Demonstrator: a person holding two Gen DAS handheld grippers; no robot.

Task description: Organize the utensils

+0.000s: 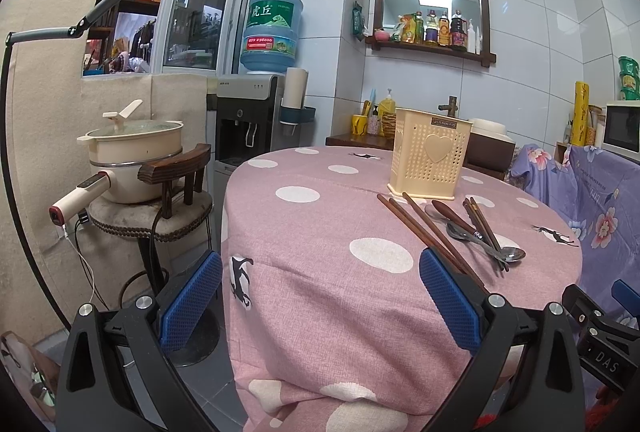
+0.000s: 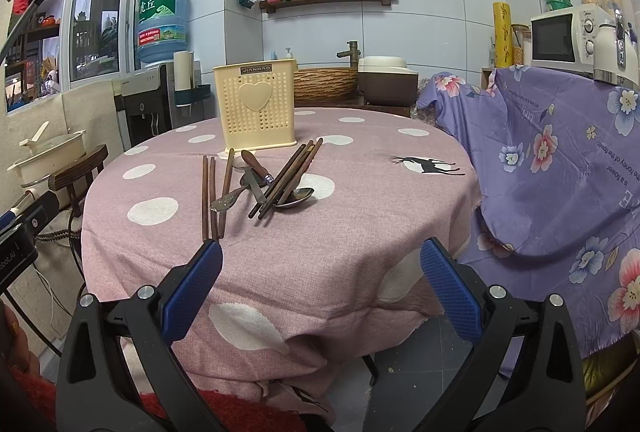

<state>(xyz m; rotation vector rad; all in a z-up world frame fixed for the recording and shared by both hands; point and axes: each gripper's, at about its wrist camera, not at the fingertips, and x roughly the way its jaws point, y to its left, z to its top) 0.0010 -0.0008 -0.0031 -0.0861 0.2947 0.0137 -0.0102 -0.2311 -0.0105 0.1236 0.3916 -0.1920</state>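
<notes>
A cream perforated utensil holder (image 1: 429, 156) with a heart on its front stands upright on the round table; it also shows in the right wrist view (image 2: 256, 103). In front of it lie brown wooden chopsticks (image 2: 209, 191), more chopsticks (image 2: 289, 176), metal spoons (image 2: 295, 197) and a wooden-handled utensil (image 2: 256, 164), loosely piled. In the left wrist view the chopsticks (image 1: 424, 232) and spoons (image 1: 486, 246) lie to the right. My left gripper (image 1: 320, 286) is open and empty, near the table's front left edge. My right gripper (image 2: 321, 274) is open and empty, in front of the pile.
The table wears a pink polka-dot cloth (image 2: 320, 151). A chair with an electric pot (image 1: 136, 155) stands at the left, a water dispenser (image 1: 248, 111) behind it. A purple floral-covered counter (image 2: 560, 159) with a microwave (image 2: 560, 37) is at the right.
</notes>
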